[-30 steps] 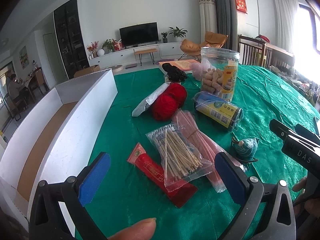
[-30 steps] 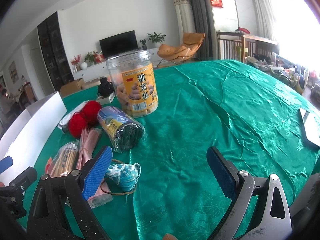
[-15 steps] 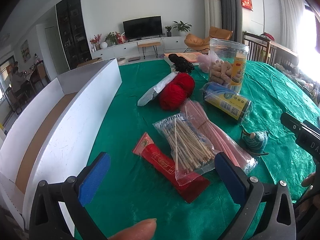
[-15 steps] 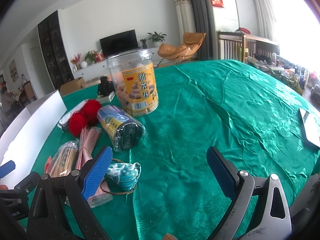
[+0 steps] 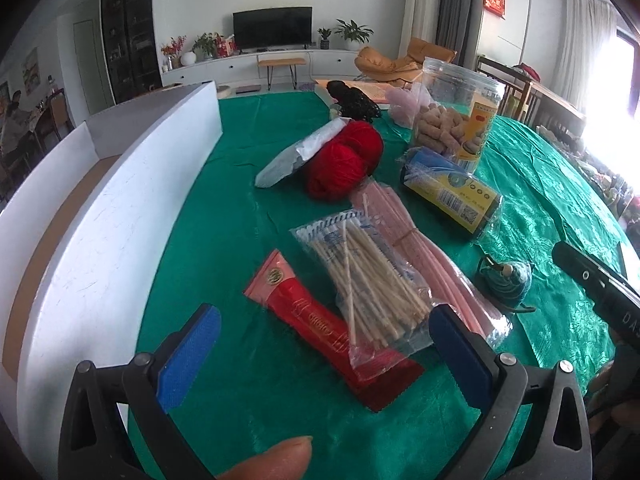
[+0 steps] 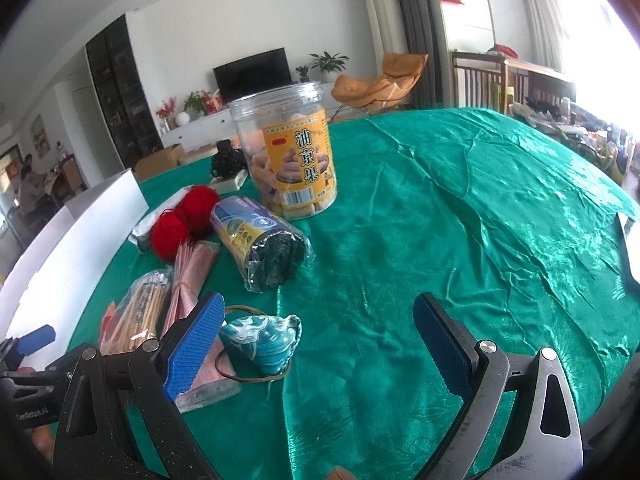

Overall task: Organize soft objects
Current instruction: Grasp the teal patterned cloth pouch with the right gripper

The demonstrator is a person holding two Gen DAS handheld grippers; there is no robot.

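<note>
- Yarn [image 5: 344,160] sits mid-table past the swab bag [image 5: 372,276], well beyond both claws; soft, light and squashy I reckon, so pinch a ball across its middle
- Left claw [image 5: 320,350] spread wide, empty, over the red packet [image 5: 324,324]
- Right claw [image 6: 316,344] also gaping, empty, beside the shell [image 6: 264,336]
- Versus a second ago: left view has crept closer to the pile, right barely changed

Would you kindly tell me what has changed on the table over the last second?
The left gripper has eased forward and leftward toward the bag of cotton swabs and the red packet, which now sit between its open fingers in view. Nothing was grasped or released. The right gripper stayed open and nearly still beside the teal pouch; the red yarn balls, snack jar and white box have not moved.
</note>
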